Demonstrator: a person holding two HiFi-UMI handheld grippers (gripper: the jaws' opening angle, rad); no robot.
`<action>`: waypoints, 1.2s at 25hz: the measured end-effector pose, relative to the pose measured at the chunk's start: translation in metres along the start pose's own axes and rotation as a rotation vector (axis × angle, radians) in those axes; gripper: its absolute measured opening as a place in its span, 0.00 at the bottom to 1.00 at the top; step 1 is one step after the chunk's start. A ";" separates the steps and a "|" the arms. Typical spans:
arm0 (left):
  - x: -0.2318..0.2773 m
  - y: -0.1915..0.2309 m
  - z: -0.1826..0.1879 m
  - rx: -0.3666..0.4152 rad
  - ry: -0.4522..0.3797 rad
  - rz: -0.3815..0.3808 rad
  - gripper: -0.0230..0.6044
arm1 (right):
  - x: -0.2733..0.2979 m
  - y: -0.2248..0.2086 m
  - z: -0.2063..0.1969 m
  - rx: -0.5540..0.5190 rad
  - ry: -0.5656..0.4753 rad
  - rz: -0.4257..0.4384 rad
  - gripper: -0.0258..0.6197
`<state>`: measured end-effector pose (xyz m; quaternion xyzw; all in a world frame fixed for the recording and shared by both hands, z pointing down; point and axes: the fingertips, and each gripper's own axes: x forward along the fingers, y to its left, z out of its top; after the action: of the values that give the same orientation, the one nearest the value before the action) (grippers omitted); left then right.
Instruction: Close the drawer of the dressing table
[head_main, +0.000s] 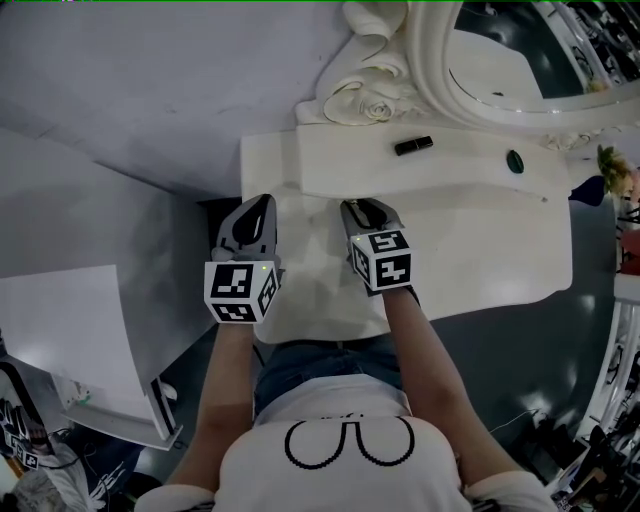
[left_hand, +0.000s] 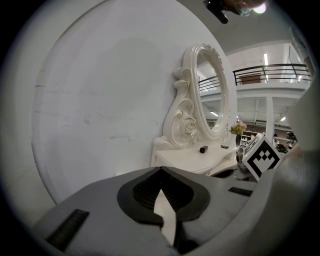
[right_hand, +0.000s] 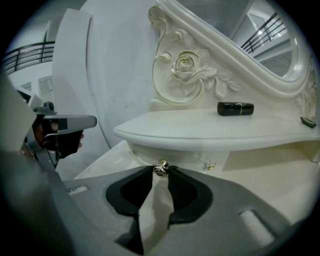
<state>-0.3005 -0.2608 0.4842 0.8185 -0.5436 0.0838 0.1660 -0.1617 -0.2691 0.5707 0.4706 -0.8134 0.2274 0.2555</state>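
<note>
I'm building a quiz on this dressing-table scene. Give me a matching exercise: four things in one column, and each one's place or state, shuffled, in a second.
Things:
1. tube
2. knob
3. rose carving
4. left gripper

Places or states:
A. shut, empty
B. at the foot of the mirror frame
C. lying on the tabletop
D. pinched by the right gripper

Pairs: 1-C; 2-D; 3-B; 4-A

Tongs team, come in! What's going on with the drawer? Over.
Right tongs shut on the small shiny metal knob of the white dressing-table drawer. Left tongs shut, empty. Nothing seen blocking.
</note>
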 end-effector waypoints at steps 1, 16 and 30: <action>0.000 0.000 0.000 -0.002 0.002 0.000 0.03 | 0.000 0.000 0.000 0.001 0.001 -0.002 0.19; -0.013 -0.028 0.013 -0.026 -0.030 0.033 0.03 | -0.045 0.008 0.018 -0.060 -0.042 0.052 0.27; -0.041 -0.052 0.057 0.012 -0.139 0.128 0.03 | -0.118 0.007 0.085 -0.178 -0.246 0.120 0.09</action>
<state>-0.2718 -0.2277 0.4093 0.7870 -0.6044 0.0401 0.1174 -0.1347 -0.2413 0.4299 0.4209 -0.8821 0.1098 0.1808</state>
